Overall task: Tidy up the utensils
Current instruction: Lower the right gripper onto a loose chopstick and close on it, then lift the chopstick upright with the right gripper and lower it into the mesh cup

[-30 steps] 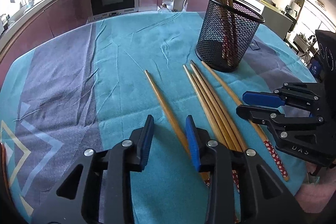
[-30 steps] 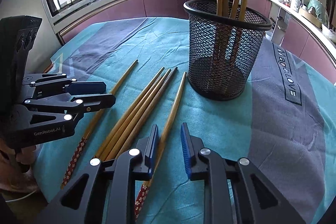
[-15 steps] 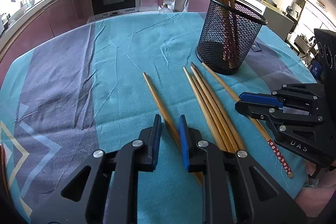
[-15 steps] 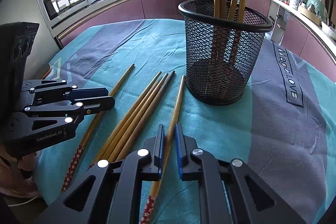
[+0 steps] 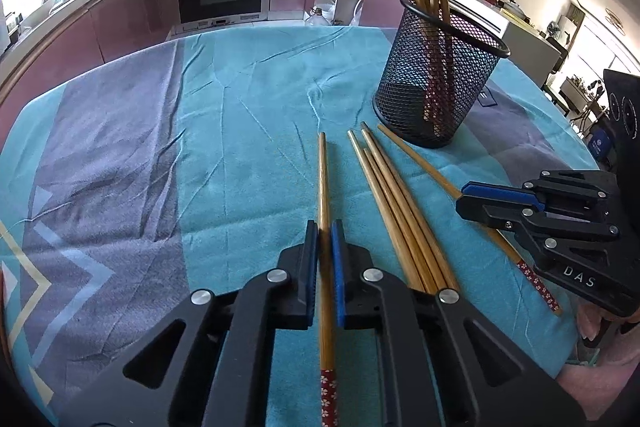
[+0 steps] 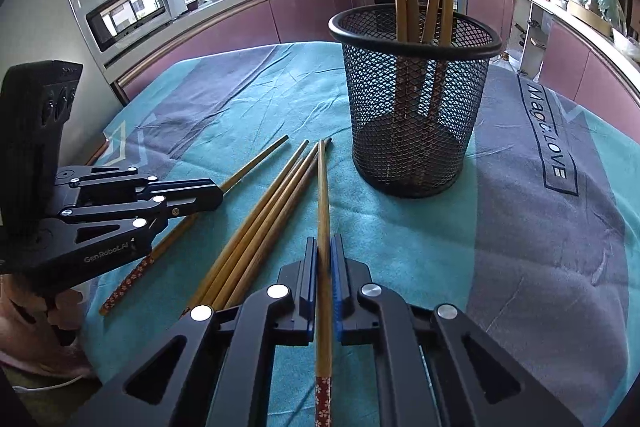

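1. A second ago both pairs of jaws stood apart over the loose chopsticks; now the left gripper (image 5: 325, 227) is clenched on the left chopstick (image 5: 322, 179), which runs straight up the middle of its own view.
2. The right gripper (image 6: 324, 245) has likewise closed on the right chopstick (image 6: 322, 187), centred in its frame.
3. Both sticks look swung into line with the jaws, so each seems gripped, perhaps just lifting off the surface (image 5: 240, 131).
4. Three chopsticks (image 5: 394, 203) lie bundled between the grippers, lower centre-right in the left view.
5. The mesh holder (image 6: 412, 99), upper centre of the right view, already holds four sticks; carrying these two there appears next.
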`<state>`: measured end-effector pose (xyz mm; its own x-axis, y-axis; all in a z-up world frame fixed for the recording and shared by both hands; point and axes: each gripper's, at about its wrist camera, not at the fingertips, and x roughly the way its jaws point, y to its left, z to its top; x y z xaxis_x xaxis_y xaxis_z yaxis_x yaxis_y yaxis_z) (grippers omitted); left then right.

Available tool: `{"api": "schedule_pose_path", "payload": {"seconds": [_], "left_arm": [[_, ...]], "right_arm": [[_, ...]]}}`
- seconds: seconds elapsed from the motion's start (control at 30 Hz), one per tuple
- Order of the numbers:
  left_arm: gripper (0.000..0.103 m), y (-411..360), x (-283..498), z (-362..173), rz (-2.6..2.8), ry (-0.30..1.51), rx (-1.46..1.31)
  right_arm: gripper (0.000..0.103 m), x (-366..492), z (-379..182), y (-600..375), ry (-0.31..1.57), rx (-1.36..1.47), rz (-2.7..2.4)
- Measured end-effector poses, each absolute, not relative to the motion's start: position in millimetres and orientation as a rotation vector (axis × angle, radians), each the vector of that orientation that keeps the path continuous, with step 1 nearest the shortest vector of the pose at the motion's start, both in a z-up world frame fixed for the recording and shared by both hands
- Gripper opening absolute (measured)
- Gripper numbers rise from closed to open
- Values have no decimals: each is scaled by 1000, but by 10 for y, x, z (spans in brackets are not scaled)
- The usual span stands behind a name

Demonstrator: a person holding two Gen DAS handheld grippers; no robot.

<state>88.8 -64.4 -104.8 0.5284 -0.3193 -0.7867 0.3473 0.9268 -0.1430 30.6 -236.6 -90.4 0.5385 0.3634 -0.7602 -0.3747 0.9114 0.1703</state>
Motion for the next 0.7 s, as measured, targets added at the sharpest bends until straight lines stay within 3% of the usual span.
{"api": "schedule_pose_path", "payload": {"seconds": [0.7], "left_arm": [[8,-444,723,-393,-497,800,-71]], "right_arm": [[6,85,-398,-2593,762,96,548]]}}
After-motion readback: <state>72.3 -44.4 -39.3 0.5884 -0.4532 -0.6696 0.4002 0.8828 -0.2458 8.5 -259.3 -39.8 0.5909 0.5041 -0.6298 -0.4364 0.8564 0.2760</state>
